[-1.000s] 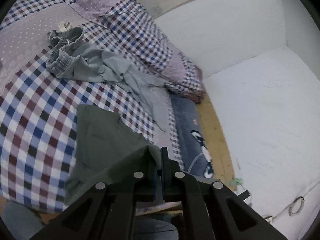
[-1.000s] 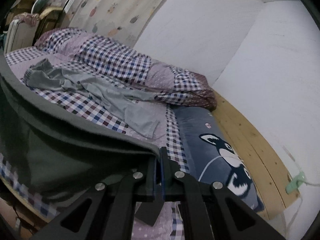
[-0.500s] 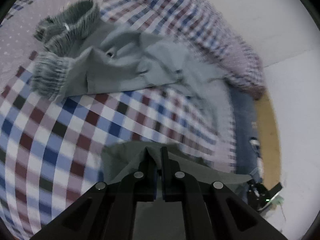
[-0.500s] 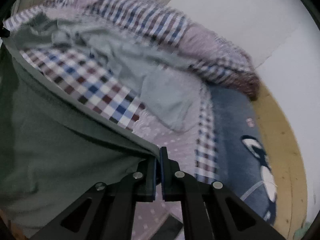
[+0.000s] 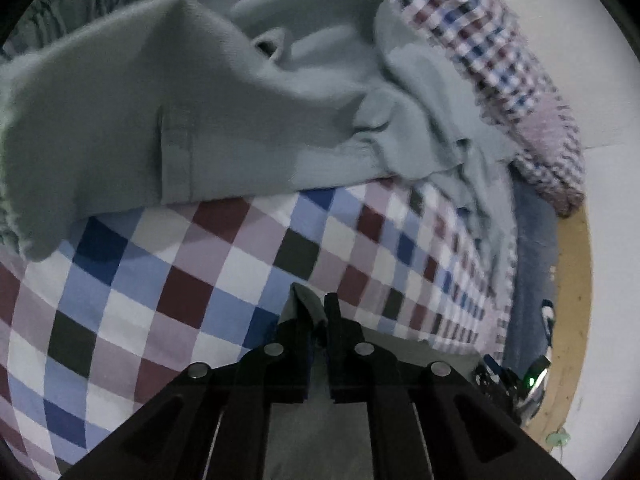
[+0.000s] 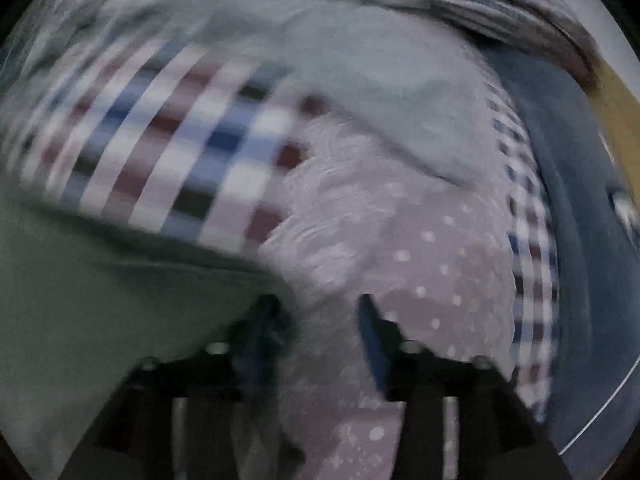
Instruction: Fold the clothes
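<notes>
Pinching the dark green garment (image 5: 310, 312) in my left gripper (image 5: 316, 312); right gripper (image 6: 320, 312) is gaping wide, empty. Grey trousers (image 5: 240, 92) at twelve o'clock are lying unfolded.

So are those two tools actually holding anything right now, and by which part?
The left tool pinches the dark green garment by a corner of its edge. The right tool is open and holds nothing; the garment lies beside it.

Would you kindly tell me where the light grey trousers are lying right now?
In the left wrist view, the light grey trousers lie crumpled across the upper half, on the checked bedspread, beyond the left hand-held gripper.
</notes>
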Demonstrator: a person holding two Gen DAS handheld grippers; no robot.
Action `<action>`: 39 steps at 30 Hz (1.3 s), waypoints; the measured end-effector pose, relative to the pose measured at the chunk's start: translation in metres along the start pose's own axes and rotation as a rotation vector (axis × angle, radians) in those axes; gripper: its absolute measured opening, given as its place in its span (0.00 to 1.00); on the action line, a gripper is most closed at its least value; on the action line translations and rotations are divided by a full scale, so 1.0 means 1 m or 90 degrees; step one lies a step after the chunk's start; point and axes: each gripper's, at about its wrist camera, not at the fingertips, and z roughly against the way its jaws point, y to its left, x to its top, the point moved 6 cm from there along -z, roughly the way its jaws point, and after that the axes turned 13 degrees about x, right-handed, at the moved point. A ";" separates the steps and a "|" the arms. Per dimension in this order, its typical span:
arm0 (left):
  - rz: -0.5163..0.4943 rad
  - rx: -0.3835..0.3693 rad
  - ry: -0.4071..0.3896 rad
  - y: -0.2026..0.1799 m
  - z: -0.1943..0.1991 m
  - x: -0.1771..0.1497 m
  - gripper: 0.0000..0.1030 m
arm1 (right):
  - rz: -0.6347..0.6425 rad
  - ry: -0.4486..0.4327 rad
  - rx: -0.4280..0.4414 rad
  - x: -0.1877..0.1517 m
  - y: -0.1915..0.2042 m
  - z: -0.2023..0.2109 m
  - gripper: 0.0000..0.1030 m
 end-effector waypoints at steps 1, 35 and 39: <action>-0.005 -0.019 -0.020 0.000 0.007 0.000 0.11 | -0.060 -0.030 0.005 0.001 -0.014 0.006 0.57; -0.309 0.043 -0.233 0.035 0.055 -0.213 0.76 | -0.002 -0.094 0.204 0.058 0.206 -0.027 0.37; -0.290 0.042 -0.238 0.045 0.062 -0.210 0.76 | -0.092 -0.146 0.198 0.083 0.185 -0.009 0.37</action>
